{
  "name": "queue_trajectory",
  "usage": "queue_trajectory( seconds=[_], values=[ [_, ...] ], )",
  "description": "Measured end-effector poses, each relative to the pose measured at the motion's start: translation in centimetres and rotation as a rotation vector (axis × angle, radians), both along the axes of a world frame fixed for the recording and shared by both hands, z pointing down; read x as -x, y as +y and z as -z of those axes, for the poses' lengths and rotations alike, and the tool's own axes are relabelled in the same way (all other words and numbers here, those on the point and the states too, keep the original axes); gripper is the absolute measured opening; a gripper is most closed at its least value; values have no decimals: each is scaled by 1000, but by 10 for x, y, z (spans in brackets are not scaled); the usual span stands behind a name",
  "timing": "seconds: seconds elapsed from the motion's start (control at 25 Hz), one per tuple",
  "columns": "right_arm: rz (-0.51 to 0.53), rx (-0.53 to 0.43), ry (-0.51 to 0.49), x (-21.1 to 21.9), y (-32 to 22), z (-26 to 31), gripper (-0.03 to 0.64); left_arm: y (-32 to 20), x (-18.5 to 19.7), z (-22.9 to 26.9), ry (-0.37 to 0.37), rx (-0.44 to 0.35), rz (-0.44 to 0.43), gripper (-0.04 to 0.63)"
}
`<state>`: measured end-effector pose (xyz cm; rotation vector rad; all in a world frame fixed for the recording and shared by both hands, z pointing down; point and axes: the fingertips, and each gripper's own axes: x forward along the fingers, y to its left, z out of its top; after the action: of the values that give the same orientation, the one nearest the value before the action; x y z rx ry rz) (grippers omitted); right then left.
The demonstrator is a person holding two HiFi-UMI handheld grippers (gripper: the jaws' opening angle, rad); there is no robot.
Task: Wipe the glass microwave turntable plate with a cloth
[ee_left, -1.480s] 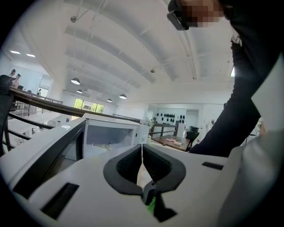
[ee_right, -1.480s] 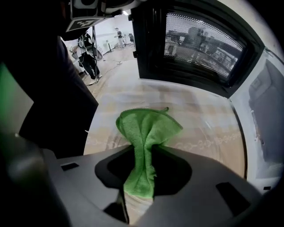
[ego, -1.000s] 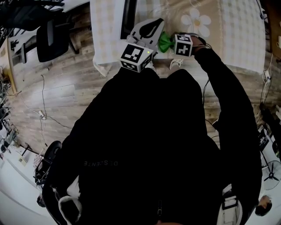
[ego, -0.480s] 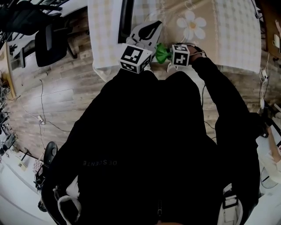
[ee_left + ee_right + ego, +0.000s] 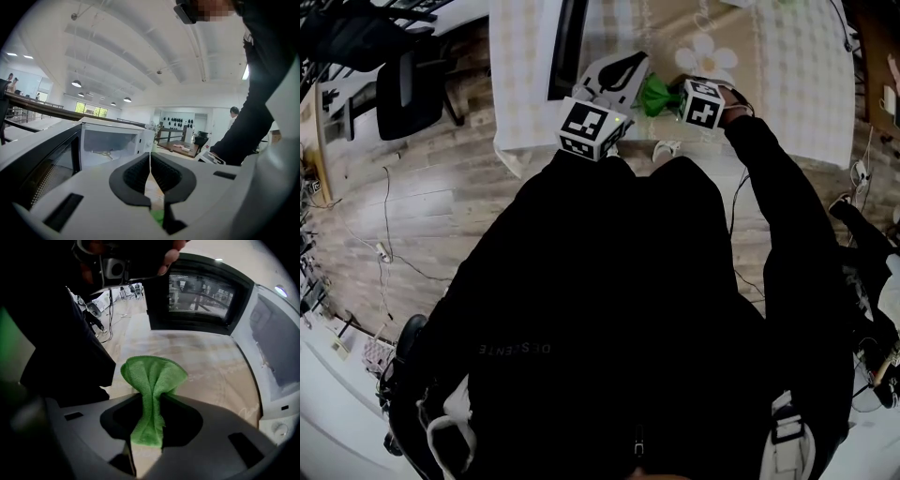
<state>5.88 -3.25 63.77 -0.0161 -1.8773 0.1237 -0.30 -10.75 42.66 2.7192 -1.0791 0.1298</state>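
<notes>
Right tool — clamping green cloth — has moved farther out.

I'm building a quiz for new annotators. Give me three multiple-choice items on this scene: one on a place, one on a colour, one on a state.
1. The cloth is: A on the floor; B in the right gripper; C in a drawer.
2. The cloth is: A green; B white; C blue.
3. The microwave door is: A shut; B open; C missing.

Key: B, the right gripper's jaws clamp the cloth; A, it shows green in the right gripper view; B, the door is swung out and the cavity is exposed.
</notes>
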Motion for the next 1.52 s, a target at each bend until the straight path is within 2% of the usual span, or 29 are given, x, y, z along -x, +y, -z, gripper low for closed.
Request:
queue_trajectory(
  seconds=[0.48,0.92,1.2,1.36,1.52],
  values=[
    [-32,-187,54,-28,-124,14,140,-13,-9,-7,-16,8,26,23],
    [-29,-260,73,-19,-190,-12,141,-26,-13,-14,-20,22,48,23],
    [-8,-275,100,-15,-194,-34,133,-30,-7,-23,-26,38,69,23],
    [-5,-243,102,-14,-182,-35,129,-30,-5,-28,-28,47,68,23],
    [43,-228,134,-16,-167,-35,129,-28,-8,-28,-29,47,54,23]
  ],
)
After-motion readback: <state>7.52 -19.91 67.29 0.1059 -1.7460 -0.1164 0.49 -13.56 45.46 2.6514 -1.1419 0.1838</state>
